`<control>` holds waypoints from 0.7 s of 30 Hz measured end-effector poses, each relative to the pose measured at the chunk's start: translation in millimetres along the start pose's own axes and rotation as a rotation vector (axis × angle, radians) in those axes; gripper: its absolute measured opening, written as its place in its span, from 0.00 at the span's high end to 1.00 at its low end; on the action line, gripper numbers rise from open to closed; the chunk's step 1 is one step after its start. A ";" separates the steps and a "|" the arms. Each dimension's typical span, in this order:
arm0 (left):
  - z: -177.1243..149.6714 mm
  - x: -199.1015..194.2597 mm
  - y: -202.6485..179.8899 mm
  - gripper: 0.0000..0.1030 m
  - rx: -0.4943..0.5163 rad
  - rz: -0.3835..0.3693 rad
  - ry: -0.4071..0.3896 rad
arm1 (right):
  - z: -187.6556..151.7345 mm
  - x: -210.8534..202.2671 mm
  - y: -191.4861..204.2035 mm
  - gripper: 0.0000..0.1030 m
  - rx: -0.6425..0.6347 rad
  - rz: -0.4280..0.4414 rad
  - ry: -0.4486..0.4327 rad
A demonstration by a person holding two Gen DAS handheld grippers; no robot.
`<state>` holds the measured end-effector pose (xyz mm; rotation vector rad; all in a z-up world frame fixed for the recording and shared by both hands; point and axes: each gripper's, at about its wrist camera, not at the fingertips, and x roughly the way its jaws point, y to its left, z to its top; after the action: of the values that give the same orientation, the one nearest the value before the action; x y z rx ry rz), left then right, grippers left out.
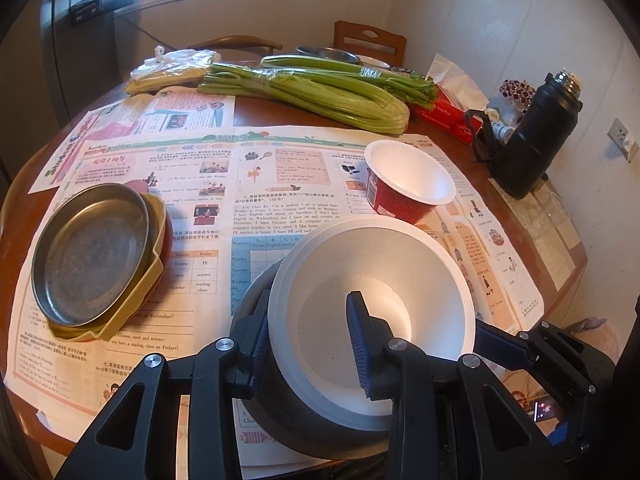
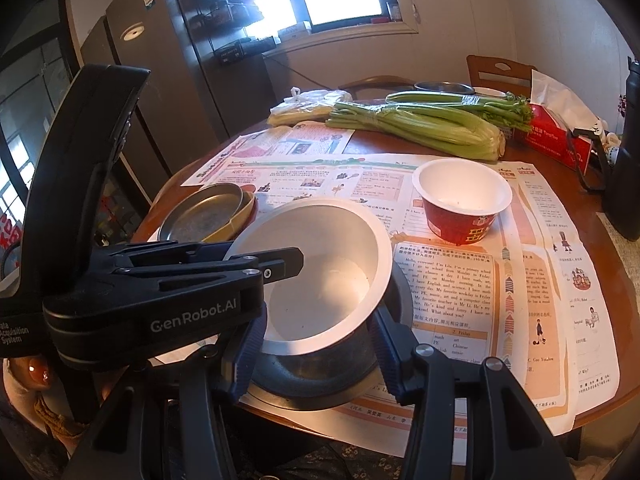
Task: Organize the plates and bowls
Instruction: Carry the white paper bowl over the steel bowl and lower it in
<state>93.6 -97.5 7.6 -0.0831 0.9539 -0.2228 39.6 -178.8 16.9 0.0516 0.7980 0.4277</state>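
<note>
Black linkage arms of the left gripper (image 1: 310,344) fill the near edge of its view, and its blue ribbed fingers (image 1: 362,344) clamp the near wall of a white bowl (image 1: 372,304), one pad inside the rim and the other outside. That white bowl sits tilted inside a dark grey bowl (image 1: 288,420), which rests on the newspapers (image 1: 224,184) covering the round wooden table (image 1: 560,248).

In the right wrist view, the right gripper (image 2: 316,354) closes from both sides on the lower grey wall of the nested pair, its blue pads pressing the dark grey bowl (image 2: 320,380) just under the white bowl's (image 2: 320,276) rim, while the other tool reaches in from the left.

Left of the pair, a metal plate (image 1: 94,256) lies on top of a yellow dish (image 1: 136,300), with something red beneath. Farther right stands a red paper cup (image 1: 404,182), upright with its white inside showing. At the far side lie celery stalks (image 1: 312,92), a red tissue box (image 1: 444,114) and a black flask (image 1: 532,140).
</note>
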 end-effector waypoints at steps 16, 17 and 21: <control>-2.1 22.4 9.8 0.66 -0.016 0.007 0.033 | 0.2 22.0 1.7 0.49 0.007 -0.036 0.060; -2.2 23.3 9.6 0.66 -0.015 0.009 0.034 | -0.1 23.0 2.3 0.49 0.004 -0.039 0.060; -2.3 25.7 9.3 0.66 -0.021 0.012 0.034 | -0.2 27.1 1.9 0.49 -0.001 -0.053 0.064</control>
<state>107.5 -94.2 -15.8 -0.0934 0.9909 -0.2038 55.5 -166.6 -1.3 0.0155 0.8606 0.3815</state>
